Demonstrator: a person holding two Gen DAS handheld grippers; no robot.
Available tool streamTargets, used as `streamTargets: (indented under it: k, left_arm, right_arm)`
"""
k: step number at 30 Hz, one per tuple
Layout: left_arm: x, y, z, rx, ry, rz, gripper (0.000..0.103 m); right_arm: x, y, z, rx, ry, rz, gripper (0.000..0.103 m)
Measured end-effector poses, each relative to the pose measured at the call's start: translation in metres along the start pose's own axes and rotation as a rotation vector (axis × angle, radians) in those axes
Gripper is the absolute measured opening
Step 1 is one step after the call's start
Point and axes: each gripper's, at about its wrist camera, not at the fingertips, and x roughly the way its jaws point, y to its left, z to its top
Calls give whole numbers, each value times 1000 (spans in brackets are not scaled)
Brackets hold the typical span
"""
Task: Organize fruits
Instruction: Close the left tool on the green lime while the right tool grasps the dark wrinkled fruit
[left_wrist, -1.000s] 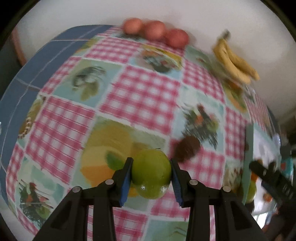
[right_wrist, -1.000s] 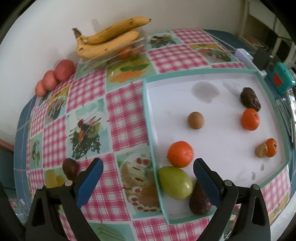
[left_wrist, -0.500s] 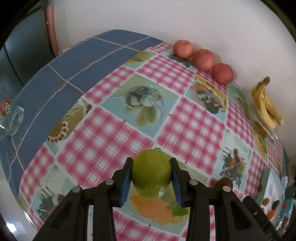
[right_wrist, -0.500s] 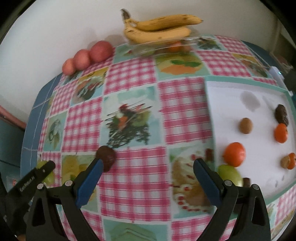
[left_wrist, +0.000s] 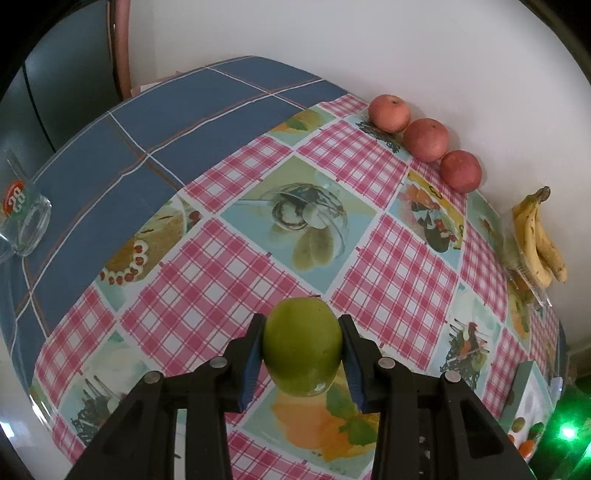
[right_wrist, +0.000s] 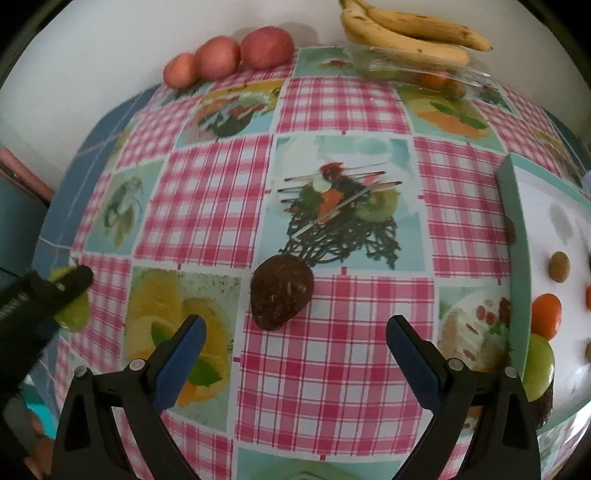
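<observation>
Green fruit (left_wrist: 302, 346): smooth, glossy skin. Dark brown fruit (right_wrist: 281, 292): rough, wrinkled, faint sheen. Bench cover (right_wrist: 343, 384): printed checked cloth, slick-looking. Left tool (left_wrist: 303, 349) and right tool (right_wrist: 295, 354): matt black plastic, blue pads (right_wrist: 412, 360), metal rivets. Tumbler (left_wrist: 22, 218): clear glass. Tray (right_wrist: 515, 236): smooth, matt.

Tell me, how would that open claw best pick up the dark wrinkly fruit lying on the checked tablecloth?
Probably from above, the right gripper closing across the narrower middle of the dark fruit. It lies flat on the tablecloth, long axis tilted, lumpy and tapering toward the near end, so the mid-body offers the broadest opposing sides. The fingers already stand wide open just short of it, with bare cloth either side.
</observation>
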Motion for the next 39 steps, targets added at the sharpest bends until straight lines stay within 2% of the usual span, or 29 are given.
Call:
streamTargets:
  k: [6,15,16,18,19,20,25,33,39]
  left_arm:
    - [3,0,0,-4,4,13,41]
    - [4,-2,-1,0,6,9,41]
    - [4,-2,-1,1,6,9,41]
    - [4,-2,-1,2,8,8,41]
    - [5,-3,-1,3,10,7,41]
    - [5,-3,0,5,12,5,41]
    - [5,-4,-1,8,16,1,41]
    - [10,-4,-3,8,42,-6,41]
    - [7,-6,-2,21,29,-4,41]
  right_arm:
    - [15,8,-1,-42,25,-39,98]
    - [26,23,0,-110,2,-102,98]
    - [26,23,1,-103,-4,-104,95]
    - [24,22,2,-98,-26,-115,81]
    - [21,21,4,-92,-39,-118,65]
    - [19,20,5,-90,-45,-119,54]
    - [17,16,11,-68,-48,-110,37]
    - [9,7,1,-61,-38,-96,37]
    - [-7,-11,6,4,-35,-71,37]
